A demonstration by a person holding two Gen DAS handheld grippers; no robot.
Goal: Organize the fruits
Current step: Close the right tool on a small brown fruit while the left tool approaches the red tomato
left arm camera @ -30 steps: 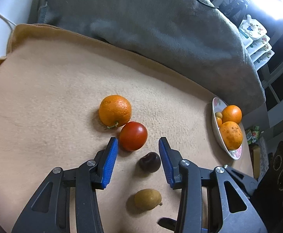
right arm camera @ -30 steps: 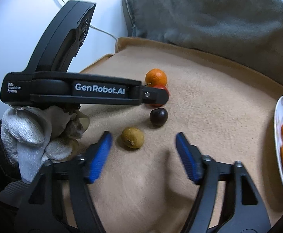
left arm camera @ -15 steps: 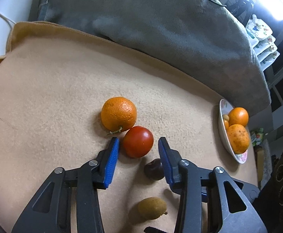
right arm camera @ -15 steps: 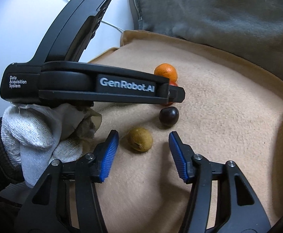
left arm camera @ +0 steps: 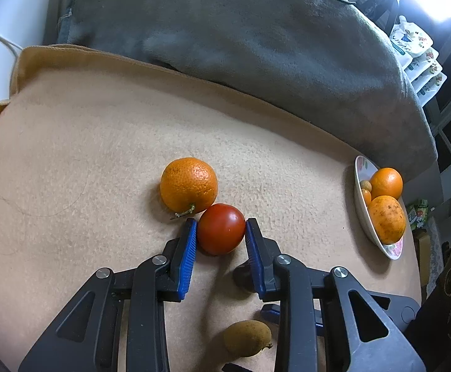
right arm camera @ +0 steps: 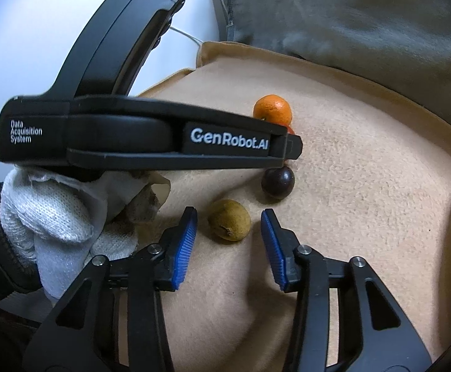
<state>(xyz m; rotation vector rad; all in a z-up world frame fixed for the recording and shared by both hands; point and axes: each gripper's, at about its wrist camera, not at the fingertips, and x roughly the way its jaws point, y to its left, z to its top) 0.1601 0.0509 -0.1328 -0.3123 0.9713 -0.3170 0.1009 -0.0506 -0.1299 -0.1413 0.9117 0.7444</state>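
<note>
Since the earlier frame, both claws are seen to have narrowed, and the left claw [left arm camera: 220,237] is now placed around the red tomato [left arm camera: 221,228] instead of the dark round fruit [right arm camera: 278,182]. Its jaws are closing, and both blue pads are seen at the tomato's sides, apparently in contact; the tomato rests on the tan blanket [left arm camera: 70,142], touching the loose orange [left arm camera: 188,184] just beyond it. The right claw [right arm camera: 229,232] is also closing, with the brownish-green fruit [right arm camera: 229,224] between its pads but gaps visible on both sides; nothing is held yet. A gloved hand [right arm camera: 55,217] is noted at the left claw's handle.

Progress is judged partial. Two oranges and some smaller fruit are already in the patterned plate [left arm camera: 361,214] at the far right. Four fruits are left on the blanket: the orange, the tomato, the dark fruit and the brownish-green one. No lift is yet evident.
</note>
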